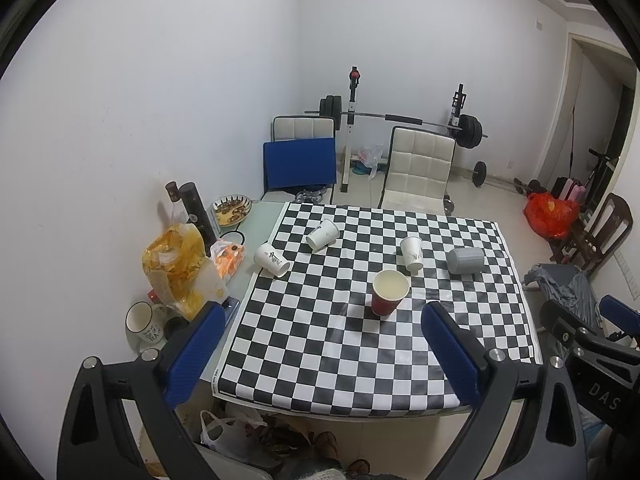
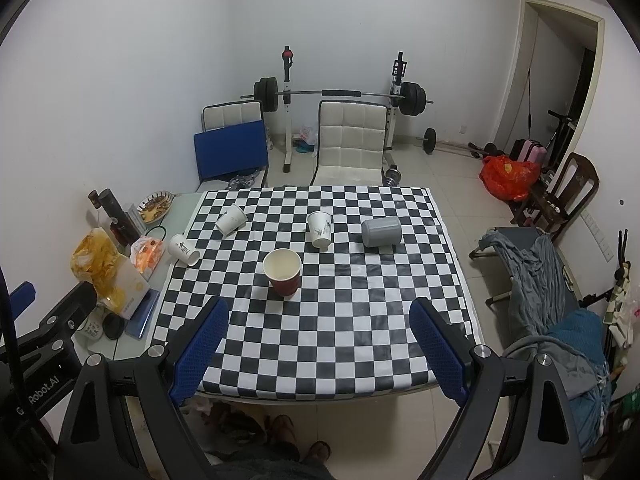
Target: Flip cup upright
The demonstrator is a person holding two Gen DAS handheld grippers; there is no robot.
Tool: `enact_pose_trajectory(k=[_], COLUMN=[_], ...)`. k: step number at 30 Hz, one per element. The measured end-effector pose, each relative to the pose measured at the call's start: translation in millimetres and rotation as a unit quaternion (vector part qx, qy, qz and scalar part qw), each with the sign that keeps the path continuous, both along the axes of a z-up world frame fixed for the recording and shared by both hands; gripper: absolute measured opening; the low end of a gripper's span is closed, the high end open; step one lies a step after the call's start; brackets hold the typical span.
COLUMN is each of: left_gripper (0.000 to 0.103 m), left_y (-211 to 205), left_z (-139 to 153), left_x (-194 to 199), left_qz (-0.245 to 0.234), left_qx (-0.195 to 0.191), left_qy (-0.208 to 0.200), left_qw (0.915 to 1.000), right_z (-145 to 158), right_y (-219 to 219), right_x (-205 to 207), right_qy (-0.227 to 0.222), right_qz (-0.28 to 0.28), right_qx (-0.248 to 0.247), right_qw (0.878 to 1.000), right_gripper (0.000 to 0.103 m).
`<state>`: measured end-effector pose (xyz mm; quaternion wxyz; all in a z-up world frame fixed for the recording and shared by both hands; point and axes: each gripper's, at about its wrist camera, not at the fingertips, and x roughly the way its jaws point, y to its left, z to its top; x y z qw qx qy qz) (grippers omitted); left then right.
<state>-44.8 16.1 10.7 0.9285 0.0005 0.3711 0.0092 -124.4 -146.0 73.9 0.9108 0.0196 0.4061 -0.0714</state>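
Left wrist view
Red cup (image 1: 389,293): standing up with its mouth to the top, in the middle of the frame, so needing no flip.
White cup by the edge (image 1: 272,260): lying on its side at middle left, mouth toward the lower right, half off the checkered cloth (image 1: 344,360).
Second white cup (image 1: 322,233): also on its side, a bit above the middle, mouth toward the upper right.
Third white cup (image 1: 412,254): standing mouth down, right of the middle, probably one to flip.
Grey cup (image 1: 465,260): lying on its side, further right, well apart from the red one.
Left gripper (image 1: 322,354): spread wide at the bottom of the frame, holding nothing, hanging above the near part of the cloth and aimed at the cups.
Snack bag (image 1: 176,268): at middle left, off the cloth, out of the way.

Right wrist view
Red cup (image 2: 282,271): upright just above the middle, between and beyond the two blue fingers.
Third white cup (image 2: 320,229): mouth down, above and right of the red cup.
Grey cup (image 2: 381,231): on its side, beside the third white cup, likely the nearest one for this side.
Right gripper (image 2: 318,350): spread wide at the bottom, holding nothing, well apart from every cup.
Guess: no cup grabbed yet, both grippers waiting to reach in.
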Motion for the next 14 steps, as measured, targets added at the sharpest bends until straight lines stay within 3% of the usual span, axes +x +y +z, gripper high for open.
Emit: enact_pose_trajectory(k=[14], left_gripper=[0.1], left_y=[-0.3], left_z=[5.8], left_x=[0.9], left_qz=[0.005], left_qx=[0.002], left_qy=[-0.006], left_qw=[1.0], right_z=[2.8], right_y=[2.2], right_x=[-1.1], right_qy=[-0.002], right_qz=[0.001], right_qx=[-0.001], right_qw=[1.0], right_gripper=[0.093])
